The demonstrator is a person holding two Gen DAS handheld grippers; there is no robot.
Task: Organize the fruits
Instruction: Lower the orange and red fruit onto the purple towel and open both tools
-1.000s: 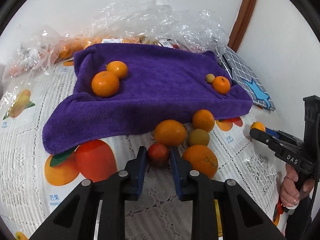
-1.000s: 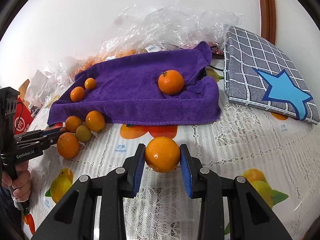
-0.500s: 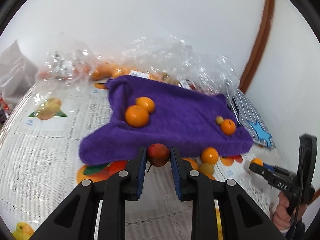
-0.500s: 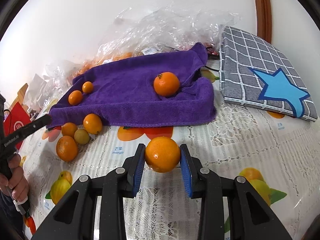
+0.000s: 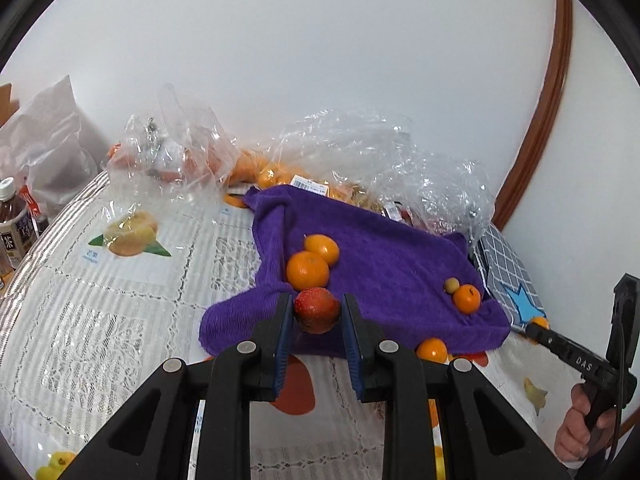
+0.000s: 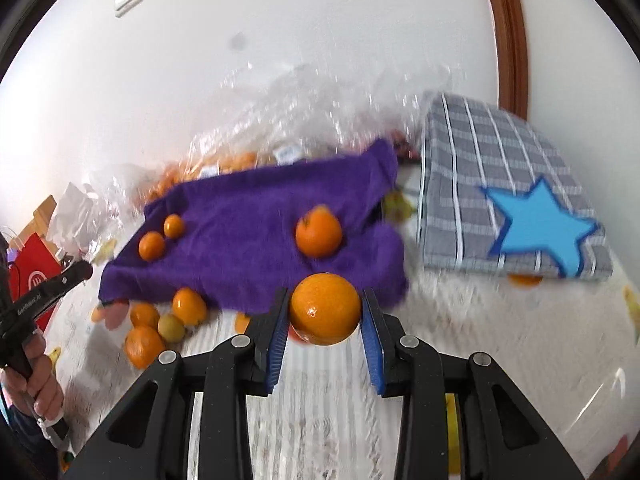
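Note:
My left gripper is shut on a small red fruit and holds it in the air over the near edge of the purple towel. Two oranges lie on the towel just beyond it; another orange and a small pale fruit lie at the towel's right. My right gripper is shut on a large orange, lifted near the towel's front right corner. Several oranges and a greenish fruit lie on the table in front of the towel's left.
Clear plastic bags with more oranges lie behind the towel against the white wall. A grey checked cushion with a blue star lies right of the towel. A bottle and a red bag stand at the far left.
Both grippers have risen with their fruit. The left one has carried the red fruit up and forward to the towel's edge; the right one has lifted the orange toward the towel.

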